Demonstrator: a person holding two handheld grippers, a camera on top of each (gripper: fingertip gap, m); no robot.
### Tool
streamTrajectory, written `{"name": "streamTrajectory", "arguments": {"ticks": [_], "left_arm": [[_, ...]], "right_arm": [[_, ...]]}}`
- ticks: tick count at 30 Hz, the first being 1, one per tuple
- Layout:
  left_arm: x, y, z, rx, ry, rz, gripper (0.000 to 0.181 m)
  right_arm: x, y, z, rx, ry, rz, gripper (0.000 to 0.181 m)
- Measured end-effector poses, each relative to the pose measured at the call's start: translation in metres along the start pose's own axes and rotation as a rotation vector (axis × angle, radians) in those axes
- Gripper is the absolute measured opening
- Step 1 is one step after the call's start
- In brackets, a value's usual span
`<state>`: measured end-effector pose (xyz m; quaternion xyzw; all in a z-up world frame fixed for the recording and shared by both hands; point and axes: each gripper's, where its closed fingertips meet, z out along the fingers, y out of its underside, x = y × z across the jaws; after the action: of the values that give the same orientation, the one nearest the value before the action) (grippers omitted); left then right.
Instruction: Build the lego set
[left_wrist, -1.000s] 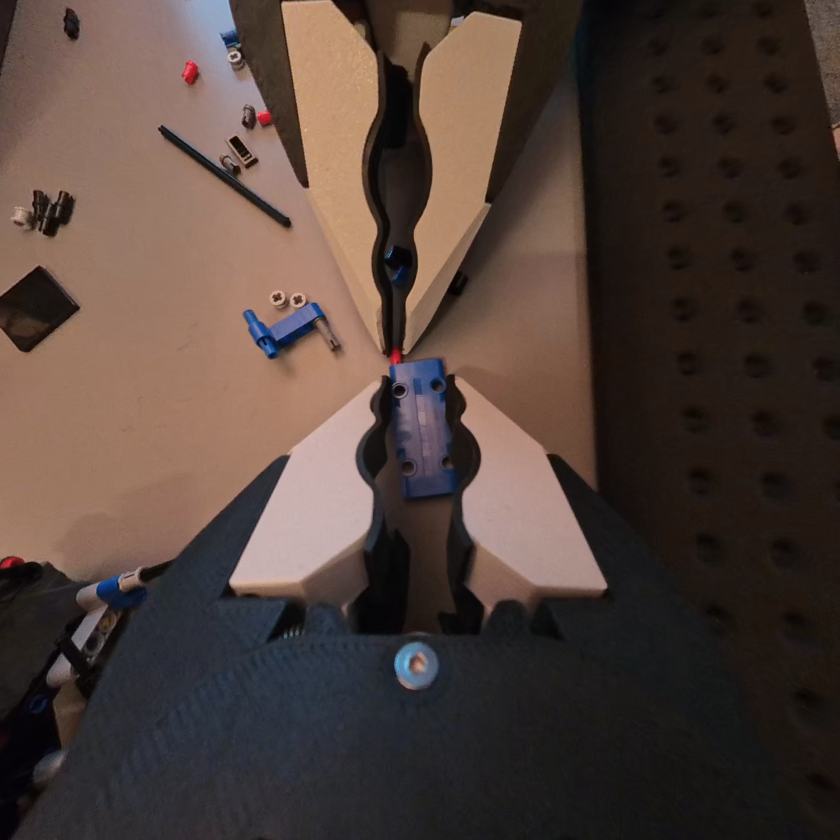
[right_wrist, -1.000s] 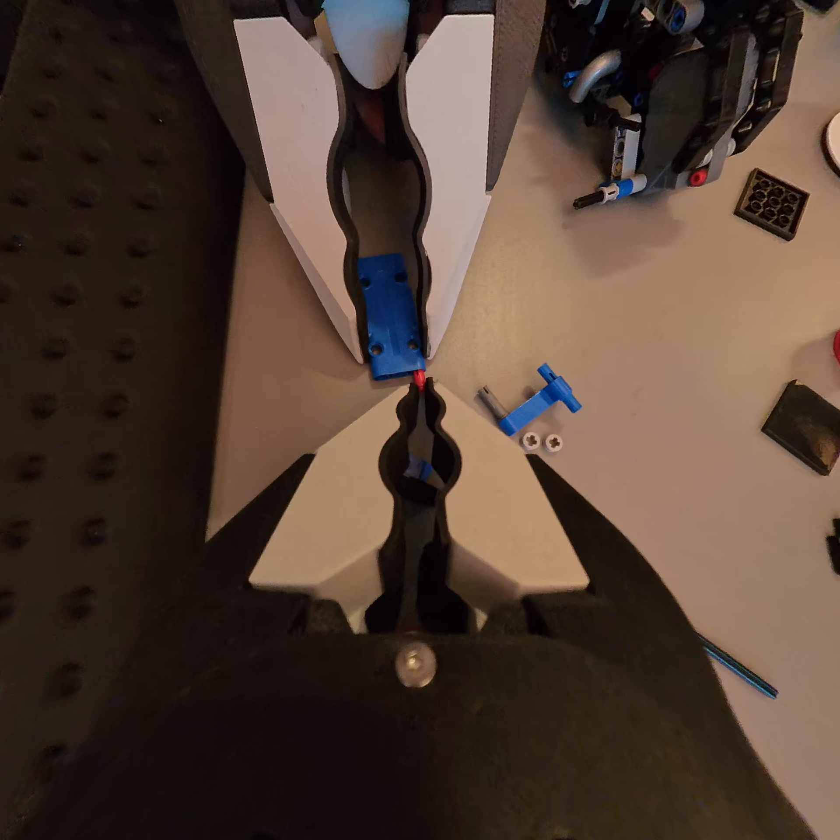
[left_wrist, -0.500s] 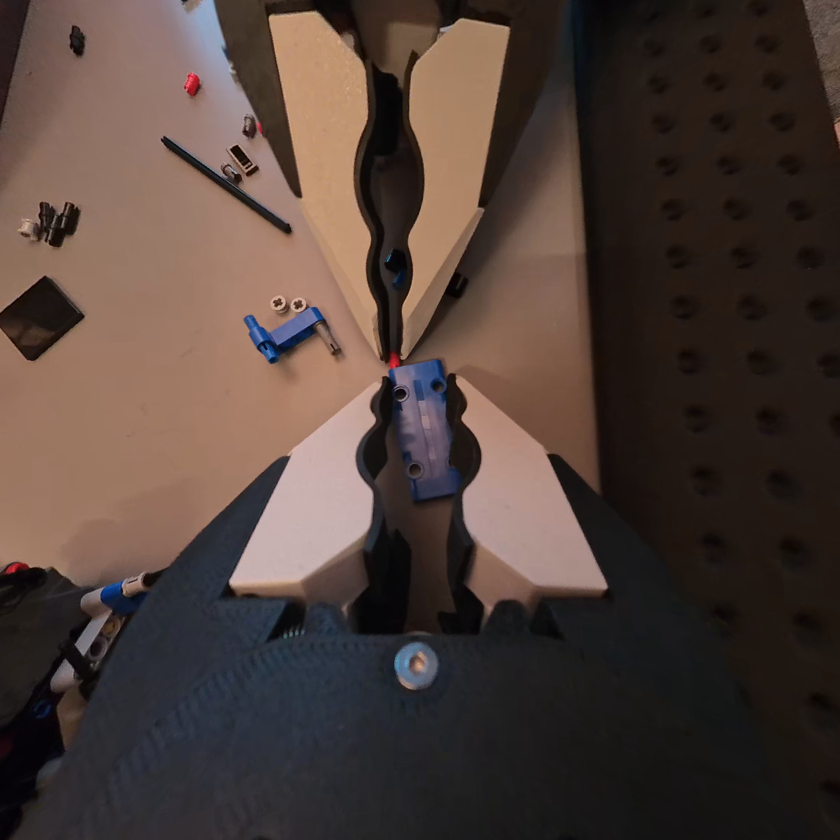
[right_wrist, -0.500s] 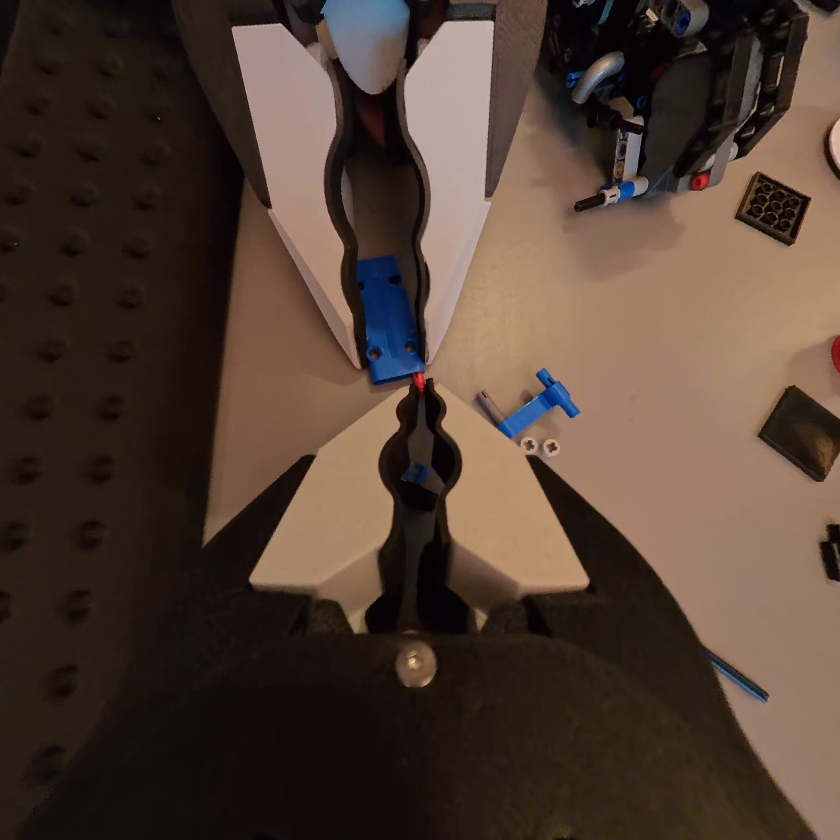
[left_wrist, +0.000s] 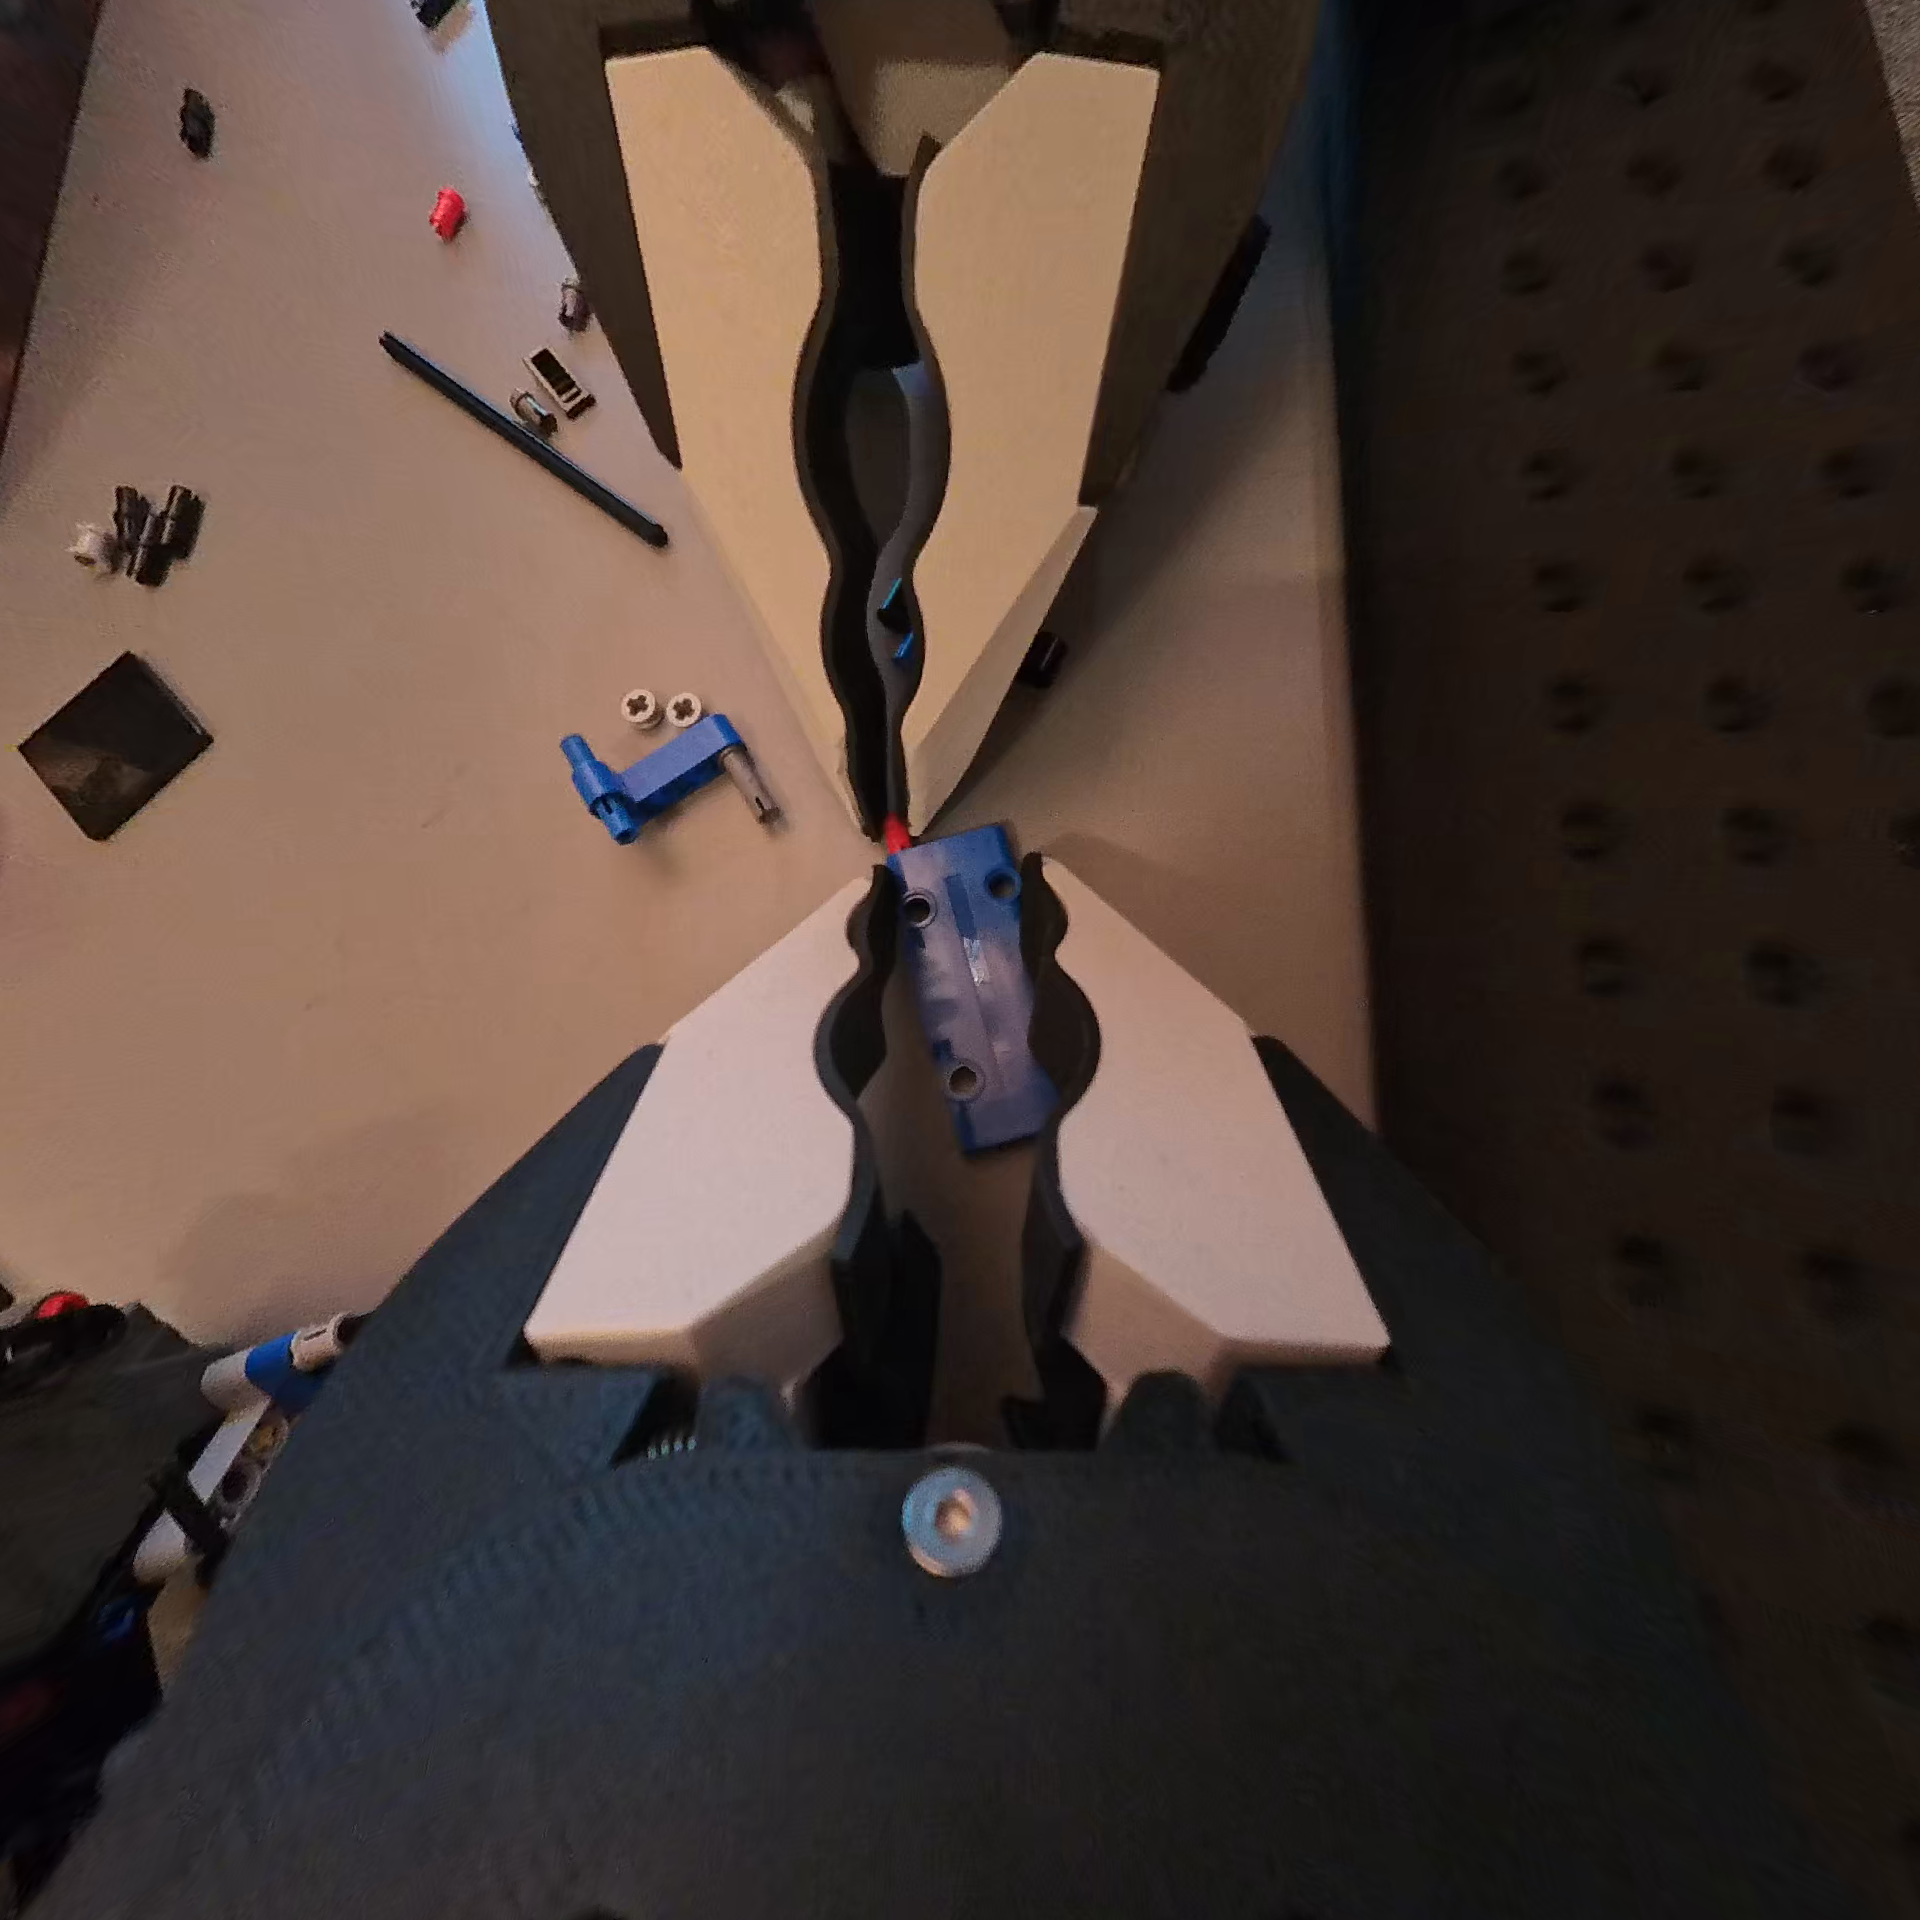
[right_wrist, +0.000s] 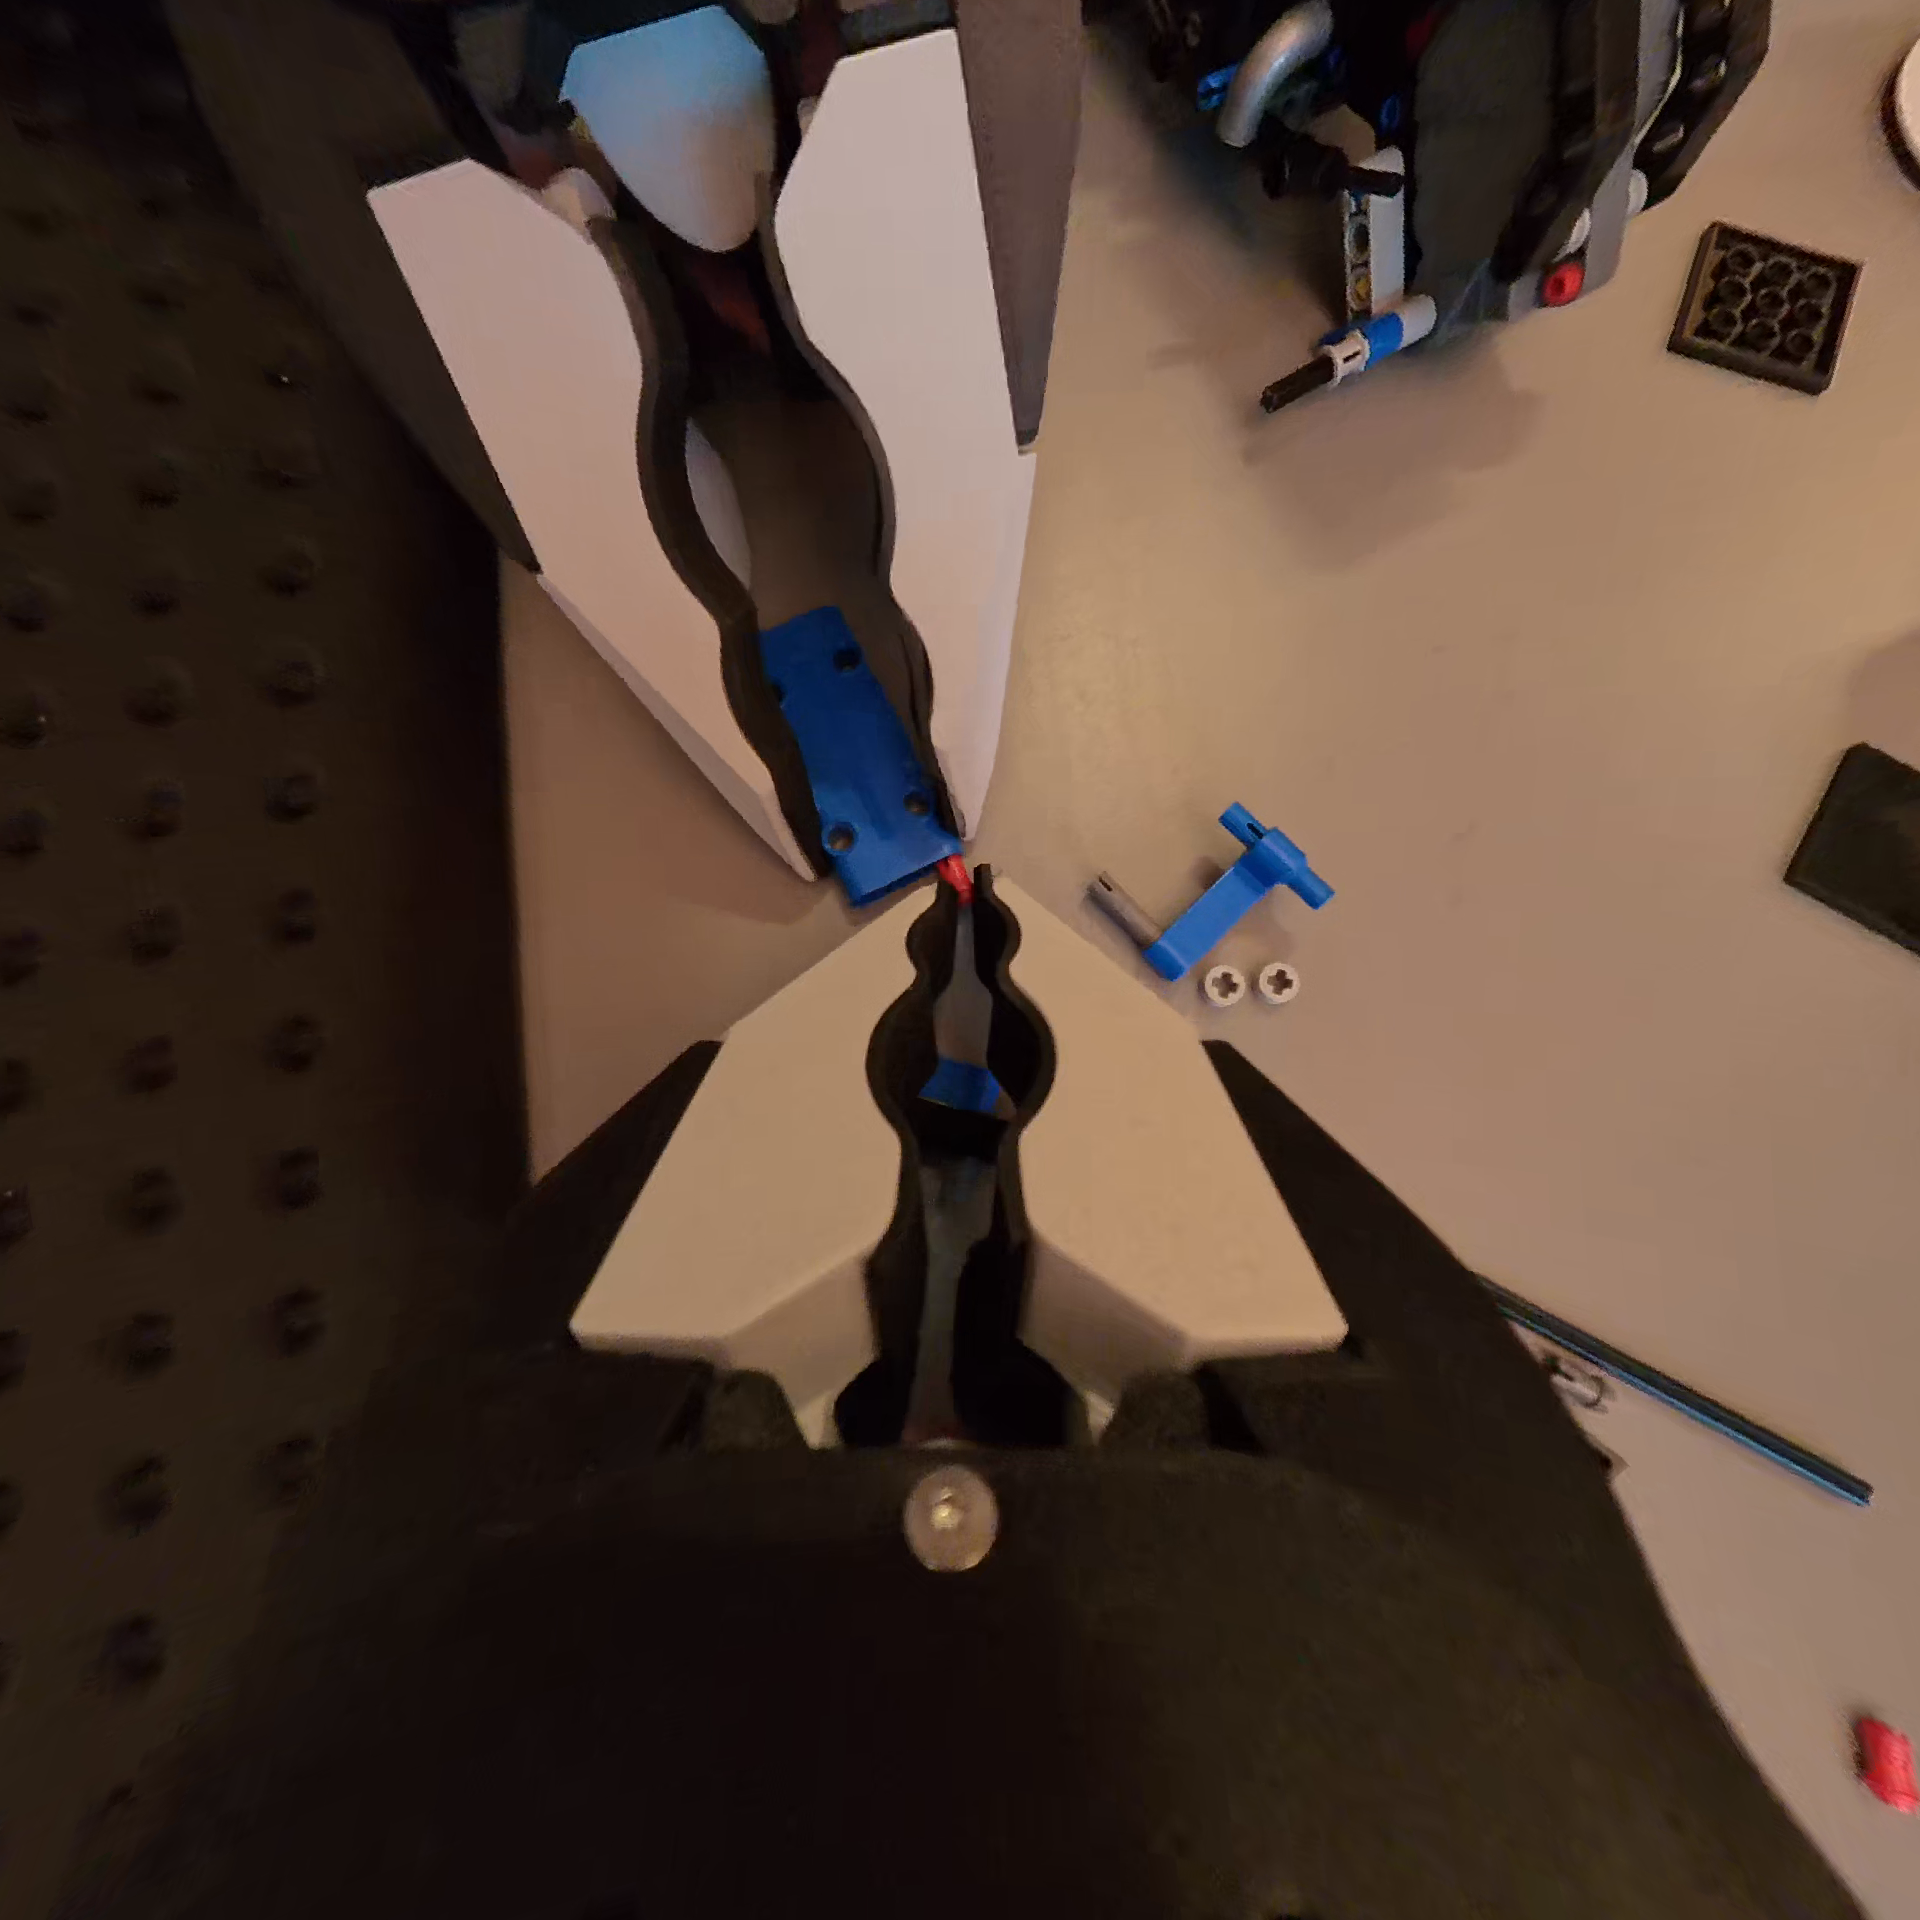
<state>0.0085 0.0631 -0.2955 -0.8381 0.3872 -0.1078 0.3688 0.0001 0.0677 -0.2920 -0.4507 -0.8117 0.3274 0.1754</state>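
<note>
A: Far left on the worktop (left_wrist: 312, 987), a black tile (left_wrist: 114, 743), then the blue crank (left_wrist: 665, 779) with two white bushes (left_wrist: 661, 708) just above it.

B: Centre now: the left hand-held gripper (left_wrist: 954, 883) is clamped on the blue plate (left_wrist: 971, 997), which sits tilted between its fingers.

A: And the right hand-held gripper (right_wrist: 971, 894) meets it nose to nose, pinched tight on a red pin (right_wrist: 954, 876). The pin's tip touches the plate's end.

B: A small blue piece (right_wrist: 961, 1086) sits deeper between the right fingers.

A: Right side: dark studded mat (left_wrist: 1662, 831) beside the worktop. In the right wrist view, the part-built model (right_wrist: 1507, 156) lies well apart.
</note>
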Motion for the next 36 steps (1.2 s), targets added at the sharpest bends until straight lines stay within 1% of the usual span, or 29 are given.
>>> {"name": "streamTrajectory", "arguments": {"ticks": [4,10,13,16,22,25,27,32,36], "left_arm": [[-0.0004,-0.0003,0.0007,0.000,-0.005,-0.010,0.023],[-0.0006,-0.0003,0.0012,-0.001,-0.009,-0.007,0.023],[-0.0007,-0.0004,0.0014,-0.001,-0.011,-0.005,0.023],[-0.0009,-0.0004,0.0015,-0.002,-0.013,-0.006,0.023],[-0.0008,-0.0004,0.0017,-0.004,-0.019,-0.003,0.023],[-0.0008,-0.0001,0.0017,-0.002,-0.018,0.001,0.023],[-0.0007,-0.0001,0.0016,0.004,-0.012,0.000,0.023],[-0.0003,0.0005,0.0012,0.006,-0.009,0.014,0.023],[0.0006,0.0009,0.0006,0.012,0.006,0.023,0.023]], "right_arm": [[0.0004,0.0003,-0.0001,0.009,-0.013,0.055,0.000],[0.0011,0.0002,0.0003,0.012,-0.035,-0.023,0.002],[0.0014,0.0001,0.0005,0.012,-0.064,0.016,0.002],[0.0016,0.0000,0.0007,0.016,-0.063,0.060,0.002],[0.0019,0.0000,0.0012,0.006,-0.024,0.077,0.002],[0.0020,0.0005,0.0015,0.006,0.004,0.027,0.002],[0.0020,0.0010,0.0013,0.009,-0.008,0.005,0.002],[0.0023,0.0010,0.0016,0.029,-0.015,-0.142,0.002],[0.0016,0.0009,0.0018,0.043,-0.049,-0.218,0.002]]}}
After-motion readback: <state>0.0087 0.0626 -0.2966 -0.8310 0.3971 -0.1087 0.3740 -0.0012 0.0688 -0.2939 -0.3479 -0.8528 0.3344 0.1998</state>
